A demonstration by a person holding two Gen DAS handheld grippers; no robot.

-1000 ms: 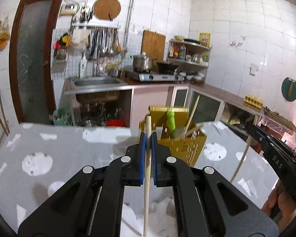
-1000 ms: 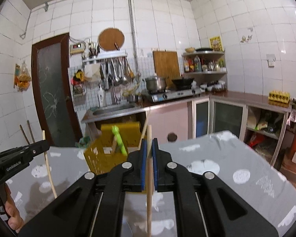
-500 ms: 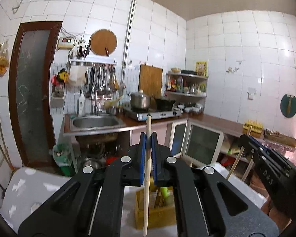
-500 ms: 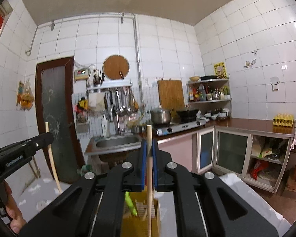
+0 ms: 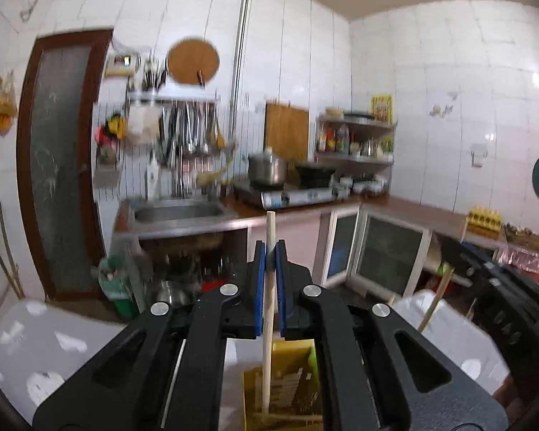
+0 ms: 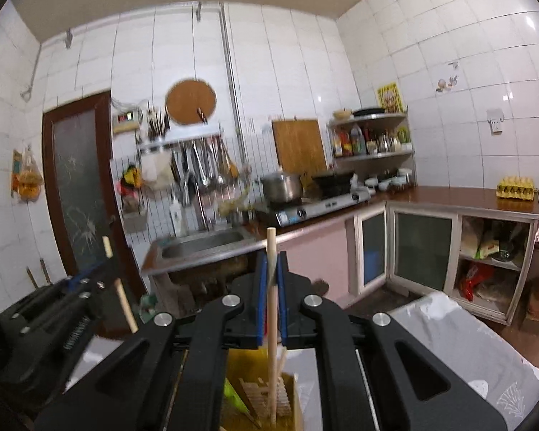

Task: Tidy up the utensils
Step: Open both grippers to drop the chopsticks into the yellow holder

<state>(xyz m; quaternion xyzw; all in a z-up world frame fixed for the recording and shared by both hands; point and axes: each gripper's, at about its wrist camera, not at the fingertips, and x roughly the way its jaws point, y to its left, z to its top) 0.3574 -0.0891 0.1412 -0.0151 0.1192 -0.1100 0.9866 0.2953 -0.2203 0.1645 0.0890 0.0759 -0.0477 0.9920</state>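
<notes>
A white-tiled kitchen fills the space beyond both tongs. Its counter [image 6: 460, 197] runs along the far wall and turns a corner to the right, carrying a steel sink [image 5: 178, 212] left of the tong tips and a gas stove [image 6: 323, 206] with a pot [image 6: 282, 186] just right of them. Below and to either side of the tongs lies the surface [image 5: 36, 344], draped in a grey cloth with white patches.

Directly beneath both tongs stands a yellow utensil basket [image 6: 258, 388], with a green utensil [image 6: 233, 398] and wooden sticks leaning inside it.

The left tongs [image 5: 269, 269] are closed on a wooden chopstick [image 5: 268, 309], which stands upright between the blue pads, its top poking above the tips and its lower end reaching down over the basket. The right tongs [image 6: 272, 276] are likewise clamped on a second wooden chopstick [image 6: 271, 323], also upright, its lower end down in the basket among the other sticks.

Each tool shows at the edge of the other's view, just beside it, its chopstick pinched and slanting down.
</notes>
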